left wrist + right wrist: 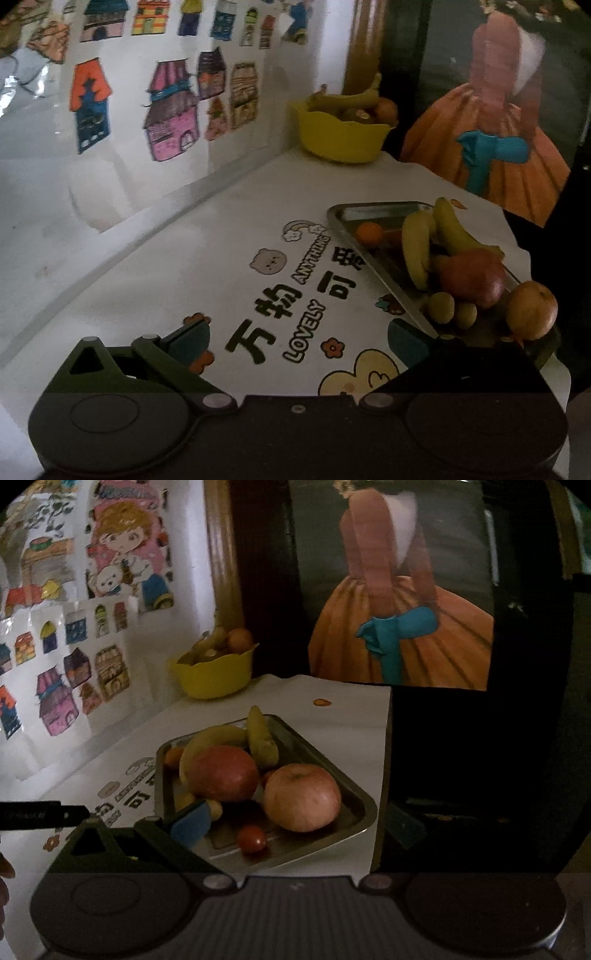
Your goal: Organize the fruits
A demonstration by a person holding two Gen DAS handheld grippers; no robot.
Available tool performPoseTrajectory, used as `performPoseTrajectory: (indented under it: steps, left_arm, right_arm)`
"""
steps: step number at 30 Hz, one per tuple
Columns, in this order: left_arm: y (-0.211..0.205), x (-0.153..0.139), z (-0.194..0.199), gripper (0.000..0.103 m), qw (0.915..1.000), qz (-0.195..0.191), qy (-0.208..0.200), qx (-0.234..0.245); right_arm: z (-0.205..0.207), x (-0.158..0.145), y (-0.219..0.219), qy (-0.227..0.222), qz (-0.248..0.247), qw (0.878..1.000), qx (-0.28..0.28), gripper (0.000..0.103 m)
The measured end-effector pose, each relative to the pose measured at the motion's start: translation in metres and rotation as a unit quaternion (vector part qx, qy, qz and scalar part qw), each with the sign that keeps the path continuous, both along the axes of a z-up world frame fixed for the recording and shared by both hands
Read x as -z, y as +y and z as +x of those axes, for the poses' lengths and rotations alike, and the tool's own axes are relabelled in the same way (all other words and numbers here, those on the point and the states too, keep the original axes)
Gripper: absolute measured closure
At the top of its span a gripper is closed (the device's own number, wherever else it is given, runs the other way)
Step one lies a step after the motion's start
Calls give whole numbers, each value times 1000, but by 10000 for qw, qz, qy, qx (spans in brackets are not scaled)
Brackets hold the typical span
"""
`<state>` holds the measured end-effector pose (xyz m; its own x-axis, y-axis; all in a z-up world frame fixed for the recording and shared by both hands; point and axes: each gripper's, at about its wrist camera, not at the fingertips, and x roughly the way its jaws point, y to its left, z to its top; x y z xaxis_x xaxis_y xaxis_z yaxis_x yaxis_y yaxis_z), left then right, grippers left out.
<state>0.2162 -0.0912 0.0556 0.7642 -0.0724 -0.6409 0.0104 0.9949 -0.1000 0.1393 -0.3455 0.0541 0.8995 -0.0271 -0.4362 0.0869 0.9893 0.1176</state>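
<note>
Right wrist view: the right hand-held gripper (297, 829) is hovering open and empty over the metal tray (364, 814) at frame centre, where a nudged apple (302, 797) risks rolling off the worktop (351, 709).

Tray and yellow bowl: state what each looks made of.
Tray: apparently stainless steel, grey with a dull sheen and reflections on its rolled rim. Yellow bowl: probably plastic or silicone, judging by its uniform matte colour, soft wavy rim and lack of glints; which one, I cannot tell.
</note>
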Motion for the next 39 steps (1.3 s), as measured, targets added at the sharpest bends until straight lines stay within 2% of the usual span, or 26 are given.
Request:
performPoseTrajectory:
  steps: [3,9,15,21,24,28,33,39]
  left_arm:
    - [2,7,2,1,9998,-121,-80,153]
    - [9,13,-7,1,9974,-359,-579,225]
    - [14,11,-29,1,9926,-446,-1085,308]
    - [29,5,-85,1,9842,-374,-1659,498]
    - [46,-7,-120,1,9841,-414,-1662,464]
    - [67,-19,-164,1,9802,-496,-1884,363]
    - [82,-27,-199,1,9750,-634,-2109,307]
    - [89,-29,-222,1,9737,-610,-2165,359]
  right_arm:
    - [3,11,2,-91,84,9999,54,0]
    - [2,21,11,-573,181,9981,119,0]
    - [-14,25,23,-905,-90,9948,467,0]
    - [-61,25,38,-1249,-292,9889,753,0]
    - [-99,12,52,-1317,-312,9871,850,0]
    - [-145,-6,71,-1557,-447,9844,685,0]
    - [-176,-20,89,-1864,-480,9793,626,0]
    - [-199,-25,106,-2060,-509,9757,553,0]
